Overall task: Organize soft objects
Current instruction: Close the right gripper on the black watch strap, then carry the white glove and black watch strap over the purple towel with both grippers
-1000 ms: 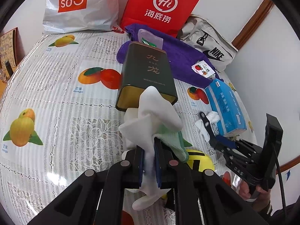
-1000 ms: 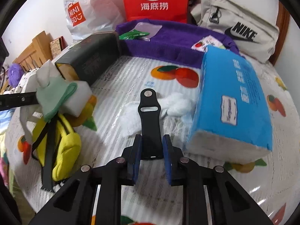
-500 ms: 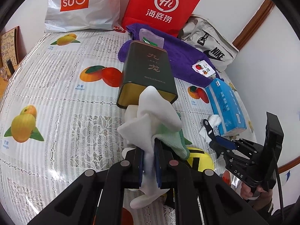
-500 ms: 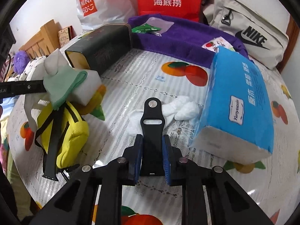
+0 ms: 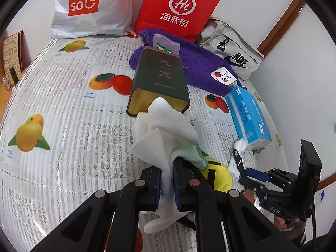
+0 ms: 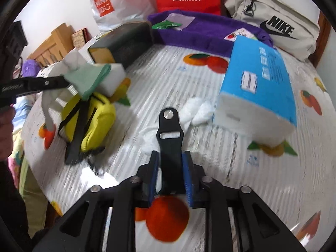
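While your left gripper clamps a bunched white cloth together with a pale green cloth, the bundle hangs in the air above the fruit-print tablecloth, its tail drooping below the jaws. In the left wrist view the bundle sits just in front of the open end of a dark green tin lying on its side. A yellow pouch with black straps rests on the table just beneath and to the right of the bundle.

Your right gripper pinches a black strap with a metal stud and a slot at its far end; the strap sticks forward between the blue pads, held clear of the table. Beyond its tip lie crumpled white tissues, touching the near end of a blue tissue pack.

At the far edge of the table you have a purple towel with small packets on it, a red Haidilao bag, a white Miniso bag and a beige Nike bag against the wall. The right wrist view is motion-blurred, so finer detail near the table edge cannot be told.
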{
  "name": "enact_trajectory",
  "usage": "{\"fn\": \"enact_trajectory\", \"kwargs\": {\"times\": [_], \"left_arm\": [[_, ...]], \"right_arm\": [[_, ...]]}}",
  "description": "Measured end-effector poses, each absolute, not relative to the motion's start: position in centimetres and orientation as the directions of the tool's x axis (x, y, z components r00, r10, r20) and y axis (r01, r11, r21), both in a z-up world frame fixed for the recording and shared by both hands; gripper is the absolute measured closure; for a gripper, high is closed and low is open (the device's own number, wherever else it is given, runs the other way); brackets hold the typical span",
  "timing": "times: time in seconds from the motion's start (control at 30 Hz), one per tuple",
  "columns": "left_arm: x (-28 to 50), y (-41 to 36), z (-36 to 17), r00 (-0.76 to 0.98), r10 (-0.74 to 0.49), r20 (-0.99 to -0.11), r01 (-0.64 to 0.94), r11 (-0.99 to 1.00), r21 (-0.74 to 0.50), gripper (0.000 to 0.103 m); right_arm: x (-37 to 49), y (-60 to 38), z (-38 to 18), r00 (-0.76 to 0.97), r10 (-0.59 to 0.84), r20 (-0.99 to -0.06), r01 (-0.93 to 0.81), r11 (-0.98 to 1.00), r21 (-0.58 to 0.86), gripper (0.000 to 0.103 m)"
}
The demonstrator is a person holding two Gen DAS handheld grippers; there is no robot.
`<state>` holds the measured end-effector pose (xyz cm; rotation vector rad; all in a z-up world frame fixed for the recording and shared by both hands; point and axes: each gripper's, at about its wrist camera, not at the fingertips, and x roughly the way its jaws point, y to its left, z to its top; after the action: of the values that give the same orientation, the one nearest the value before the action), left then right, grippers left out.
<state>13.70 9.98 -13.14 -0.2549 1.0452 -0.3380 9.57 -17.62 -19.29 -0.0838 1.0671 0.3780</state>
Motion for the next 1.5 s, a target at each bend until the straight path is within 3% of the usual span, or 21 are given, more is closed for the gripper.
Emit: {"fn": "enact_trajectory", "kwargs": {"times": [0.17, 0.23, 0.3, 0.6, 1.5], "left_arm": [[13.3, 9.8, -13.2, 0.453, -0.388, -0.803, 0.143, 0.920, -0.364, 0.093], [13.1, 9.7, -13.0, 0.454, -0.385, -0.804, 0.145, 0.922, -0.359, 0.093], [12.9, 9.7, -12.7, 0.459, -0.385, -0.801, 0.146, 0.922, -0.359, 0.093], [12.2, 9.3, -12.5, 0.455, -0.381, -0.805, 0.154, 0.924, -0.350, 0.093], [10.7, 9.4, -12.0, 0.473, -0.371, -0.800, 0.152, 0.928, -0.340, 0.092]], "right_arm": [[9.0, -17.5, -19.8, 0.456, 0.236, -0.858, -0.358, 0.932, 0.067, 0.071], [8.6, -16.4, -19.9, 0.480, 0.196, -0.855, -0.400, 0.916, -0.015, 0.083], [8.1, -15.8, -19.7, 0.468, 0.201, -0.861, -0.442, 0.896, -0.031, 0.083], [7.3, -19.7, -18.1, 0.463, 0.284, -0.839, -0.325, 0.936, 0.138, 0.082], [4.1, -22.2, -16.9, 0.476, 0.273, -0.836, -0.265, 0.951, 0.160, 0.082]]}}
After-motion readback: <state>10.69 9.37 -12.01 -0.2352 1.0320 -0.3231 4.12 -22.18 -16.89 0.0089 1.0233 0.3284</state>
